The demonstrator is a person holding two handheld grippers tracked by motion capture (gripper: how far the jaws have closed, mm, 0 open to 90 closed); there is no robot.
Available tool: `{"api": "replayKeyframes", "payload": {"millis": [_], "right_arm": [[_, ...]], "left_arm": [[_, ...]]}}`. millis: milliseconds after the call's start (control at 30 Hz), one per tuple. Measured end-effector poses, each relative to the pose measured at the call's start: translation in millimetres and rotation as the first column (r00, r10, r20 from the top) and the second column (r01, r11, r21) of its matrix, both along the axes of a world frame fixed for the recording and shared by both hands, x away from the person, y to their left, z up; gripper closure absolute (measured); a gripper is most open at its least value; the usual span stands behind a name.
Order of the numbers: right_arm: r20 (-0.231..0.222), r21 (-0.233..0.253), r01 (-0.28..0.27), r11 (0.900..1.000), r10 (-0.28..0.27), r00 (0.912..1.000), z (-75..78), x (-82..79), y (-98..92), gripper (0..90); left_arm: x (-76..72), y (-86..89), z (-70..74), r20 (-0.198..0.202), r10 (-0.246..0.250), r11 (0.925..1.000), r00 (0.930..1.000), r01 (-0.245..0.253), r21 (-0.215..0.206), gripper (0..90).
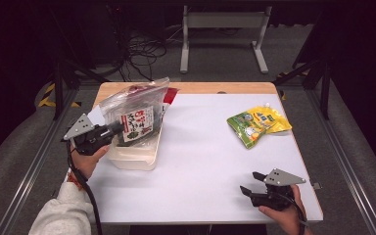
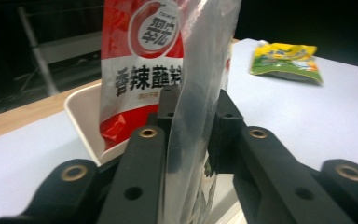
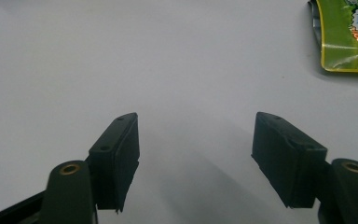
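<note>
Clear plastic was what the left gripper (image 1: 119, 128) had pinched: a see-through bag (image 1: 136, 105) with a printed packet inside it, held upright over the white tub (image 1: 136, 157) at the left side of the table (image 1: 200, 166). In the left gripper view the jaws stood closed on the bag's film (image 2: 200, 93), one on each side of it, and behind the film a red packet (image 2: 135, 60) with large characters stood in the tub (image 2: 81, 116). The person's left hand (image 1: 89, 159) gripped the tool from below, grey sleeve (image 1: 61, 215) at the table's near edge.

The right gripper (image 1: 251, 185) rested low at the near right of the table, well apart from the tub, with its jaws spread wide and nothing between them; the right gripper view showed bare white tabletop (image 3: 168, 70) in the gap. A yellow-green pouch (image 1: 258, 125) lay flat on the far right of the table, apart from both grippers, and its corner (image 3: 349, 37) showed beyond the right gripper's jaws
</note>
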State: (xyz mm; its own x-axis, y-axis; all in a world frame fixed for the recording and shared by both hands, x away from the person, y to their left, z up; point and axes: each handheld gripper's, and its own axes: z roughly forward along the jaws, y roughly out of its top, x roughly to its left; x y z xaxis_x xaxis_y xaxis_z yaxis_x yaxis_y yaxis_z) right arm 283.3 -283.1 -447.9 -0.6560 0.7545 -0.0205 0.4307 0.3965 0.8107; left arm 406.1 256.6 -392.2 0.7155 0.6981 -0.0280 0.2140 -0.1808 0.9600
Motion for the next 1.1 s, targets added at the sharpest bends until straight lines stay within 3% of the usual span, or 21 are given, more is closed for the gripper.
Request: {"api": "replayKeyframes", "payload": {"millis": [333,433,600,833,900,933,1100], "right_arm": [[-0.002,-0.001,0.007,1.0,-0.007,1.0,0.2,0.7,-2.1,32.3],[0.003,-0.003,0.007,1.0,-0.006,1.0,1.2,0.8,-1.9,32.3],[0.007,-0.003,0.014,1.0,-0.014,0.9999,2.3,2.9,-2.3,32.6],[0.014,0.004,0.015,1.0,-0.015,0.9998,4.4,8.4,-2.5,32.7],[0.014,0.005,0.011,1.0,-0.011,0.9998,4.8,9.8,-1.4,32.7],[0.016,0.004,0.009,1.0,-0.009,0.9998,5.0,10.5,-0.9,32.7],[0.02,0.006,0.003,1.0,-0.003,0.9998,5.7,12.8,1.4,32.7]], "left_arm": [[-12.2,16.9,-3.6,-0.016,0.059,0.9976,0.9981,-0.06,-0.034,63.9],[-18.2,21.8,-8.4,-0.027,0.067,0.9976,0.9974,-0.067,-0.018,62.2],[-28.0,27.2,-17.0,-0.067,0.059,0.9983,0.996,-0.059,0.005,61.3],[-41.6,32.0,-31.5,-0.134,0.053,0.9986,0.9896,-0.053,0.007,57.4],[-44.1,30.1,-36.7,-0.159,0.055,0.9983,0.9858,-0.052,0.025,55.4],[-45.4,31.8,-38.1,-0.166,0.046,0.9988,0.985,-0.048,-0.007,55.0],[-49.3,35.7,-40.4,-0.18,0.028,0.9978,0.9832,-0.038,-0.054,56.2]]}}
